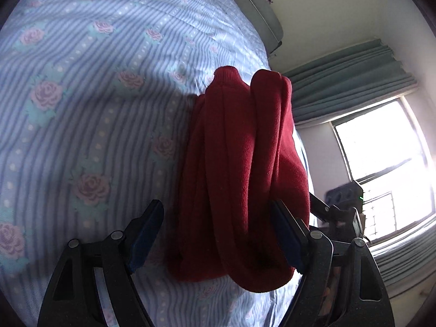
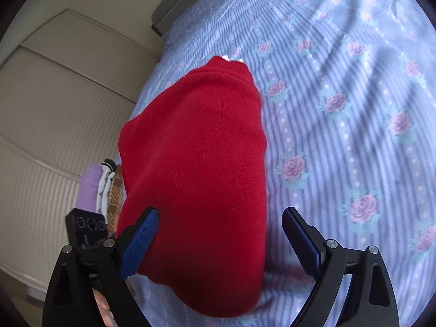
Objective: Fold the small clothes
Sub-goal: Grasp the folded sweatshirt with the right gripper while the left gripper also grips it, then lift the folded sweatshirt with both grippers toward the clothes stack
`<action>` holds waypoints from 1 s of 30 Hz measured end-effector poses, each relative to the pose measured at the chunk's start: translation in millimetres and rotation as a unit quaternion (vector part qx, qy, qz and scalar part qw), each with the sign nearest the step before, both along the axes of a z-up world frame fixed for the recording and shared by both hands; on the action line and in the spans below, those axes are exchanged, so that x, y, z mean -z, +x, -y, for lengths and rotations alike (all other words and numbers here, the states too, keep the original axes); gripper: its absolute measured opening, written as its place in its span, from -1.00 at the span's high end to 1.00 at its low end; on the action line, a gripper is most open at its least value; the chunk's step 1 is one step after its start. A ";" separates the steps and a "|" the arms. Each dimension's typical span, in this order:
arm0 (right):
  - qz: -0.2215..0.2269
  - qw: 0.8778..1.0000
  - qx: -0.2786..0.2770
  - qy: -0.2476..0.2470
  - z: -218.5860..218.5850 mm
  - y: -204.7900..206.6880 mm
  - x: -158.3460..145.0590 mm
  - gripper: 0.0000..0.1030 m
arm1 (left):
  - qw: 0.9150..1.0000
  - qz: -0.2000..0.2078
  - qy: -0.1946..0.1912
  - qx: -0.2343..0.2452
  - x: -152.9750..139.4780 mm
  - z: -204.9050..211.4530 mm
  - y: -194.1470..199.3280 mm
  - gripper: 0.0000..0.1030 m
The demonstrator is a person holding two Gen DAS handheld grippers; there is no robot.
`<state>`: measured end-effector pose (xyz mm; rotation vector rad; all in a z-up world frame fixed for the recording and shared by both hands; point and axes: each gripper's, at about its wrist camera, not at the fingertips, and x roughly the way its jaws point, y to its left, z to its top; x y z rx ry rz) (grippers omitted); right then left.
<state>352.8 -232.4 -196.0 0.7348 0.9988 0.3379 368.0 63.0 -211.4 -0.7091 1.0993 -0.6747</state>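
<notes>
A small red knit garment [image 1: 239, 169] lies bunched in long folds on the blue striped, rose-print bedsheet [image 1: 90, 114]. My left gripper [image 1: 218, 234] is open, its blue-padded fingers standing either side of the garment's near end without clamping it. In the right wrist view the same red garment [image 2: 196, 150] shows as a smooth folded mass with a ribbed hem at the far end. My right gripper [image 2: 220, 237] is open too, jaws wide on both sides of the garment's near edge. The other gripper's body [image 2: 87, 226] shows at the left.
A grey headboard [image 1: 256, 11] runs along the bed's far end. Green curtains [image 1: 348, 81] and a bright window [image 1: 387, 169] are to the right. A white ribbed wardrobe [image 2: 54, 114] stands left of the bed, with a stack of folded clothes [image 2: 100, 188] by the edge.
</notes>
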 end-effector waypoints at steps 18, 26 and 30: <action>0.001 0.996 -0.029 0.090 -20.8 22.3 18.6 -0.21 | 0.999 -0.005 -0.038 0.001 -6.2 -9.0 -10.7 0.43; 0.030 0.995 -0.028 0.091 -26.3 9.5 -19.3 -0.17 | 0.999 0.022 -0.036 0.009 -51.1 -21.9 -26.3 0.45; 0.049 0.994 -0.034 0.091 -44.4 5.5 -52.6 -0.17 | 0.998 0.043 -0.037 0.004 -82.3 -39.1 -39.8 0.45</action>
